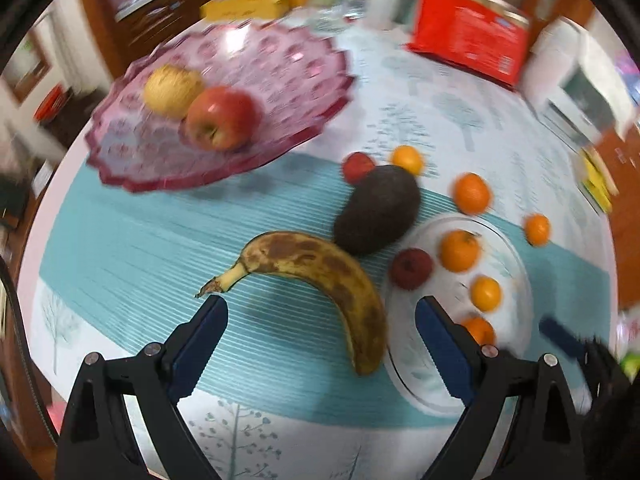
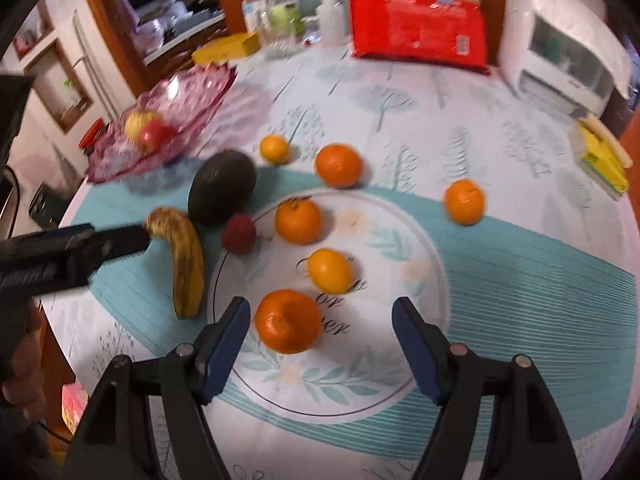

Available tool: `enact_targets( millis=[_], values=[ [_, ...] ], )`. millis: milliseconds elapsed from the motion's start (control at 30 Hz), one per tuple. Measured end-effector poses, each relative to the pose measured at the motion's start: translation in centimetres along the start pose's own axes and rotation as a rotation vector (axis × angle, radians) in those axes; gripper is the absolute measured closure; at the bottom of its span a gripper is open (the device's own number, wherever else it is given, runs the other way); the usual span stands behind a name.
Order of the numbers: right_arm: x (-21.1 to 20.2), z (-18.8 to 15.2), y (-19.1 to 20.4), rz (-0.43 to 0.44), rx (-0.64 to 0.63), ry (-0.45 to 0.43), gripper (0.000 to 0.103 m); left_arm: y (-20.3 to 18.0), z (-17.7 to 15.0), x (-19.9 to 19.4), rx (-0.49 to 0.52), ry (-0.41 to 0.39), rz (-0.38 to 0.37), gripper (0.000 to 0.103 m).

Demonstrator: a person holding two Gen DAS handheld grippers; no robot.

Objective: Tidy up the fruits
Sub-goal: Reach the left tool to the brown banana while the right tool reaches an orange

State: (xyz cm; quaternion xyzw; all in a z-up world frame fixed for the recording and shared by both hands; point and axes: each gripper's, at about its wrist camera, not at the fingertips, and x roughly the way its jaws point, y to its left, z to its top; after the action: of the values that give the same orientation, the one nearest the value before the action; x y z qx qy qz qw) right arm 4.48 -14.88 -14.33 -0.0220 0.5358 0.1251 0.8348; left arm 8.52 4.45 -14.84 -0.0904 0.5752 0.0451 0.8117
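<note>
A spotted banana [image 1: 320, 280] lies on the table between the fingers of my open left gripper [image 1: 320, 312]; it also shows in the right wrist view [image 2: 184, 256]. A dark avocado [image 1: 376, 212] lies behind it. A pink glass dish [image 1: 240, 92] holds a yellow apple [image 1: 172, 90] and a red apple [image 1: 220, 118]. A white plate [image 2: 400, 340] carries several oranges and a small red fruit [image 2: 239, 235]. My open right gripper [image 2: 320, 316] hovers over the nearest orange [image 2: 288, 320]. Two oranges [image 2: 338, 165] [image 2: 464, 202] and a smaller one [image 2: 274, 149] lie on the table.
A red package [image 2: 416, 28], bottles, a yellow box [image 2: 226, 48] and a white appliance [image 2: 560, 52] stand at the back of the table. A yellow pack [image 2: 600, 158] lies at the right edge. The left gripper [image 2: 72, 252] reaches in from the left.
</note>
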Motion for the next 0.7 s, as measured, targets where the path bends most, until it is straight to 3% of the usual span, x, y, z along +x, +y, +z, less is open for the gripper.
enact_targets(
  millis=[133,333,433,567,700],
  values=[
    [1.1,-0.2,0.7,0.001,-0.038,0.021,0.030,0.6,0.2,2.6,-0.097,0.035,0.029,0.009],
    [2.1,0.0,0.5,0.001,-0.055,0.038,0.030,0.1,0.6,4.5,-0.136,0.058,0.057,0.010],
    [2.6,0.1,0.2,0.014,-0.048,0.054,0.034,-0.6,0.9,5.2,-0.140,0.071,0.077,0.016],
    [2.9,0.3,0.1,0.042,-0.045,0.062,0.035,-1.3,1.3,6.7,-0.172,0.108,0.085,0.033],
    [3.0,0.4,0.3,0.054,-0.056,0.064,0.036,-1.8,1.2,7.6,-0.185,0.125,0.100,0.037]
  ],
)
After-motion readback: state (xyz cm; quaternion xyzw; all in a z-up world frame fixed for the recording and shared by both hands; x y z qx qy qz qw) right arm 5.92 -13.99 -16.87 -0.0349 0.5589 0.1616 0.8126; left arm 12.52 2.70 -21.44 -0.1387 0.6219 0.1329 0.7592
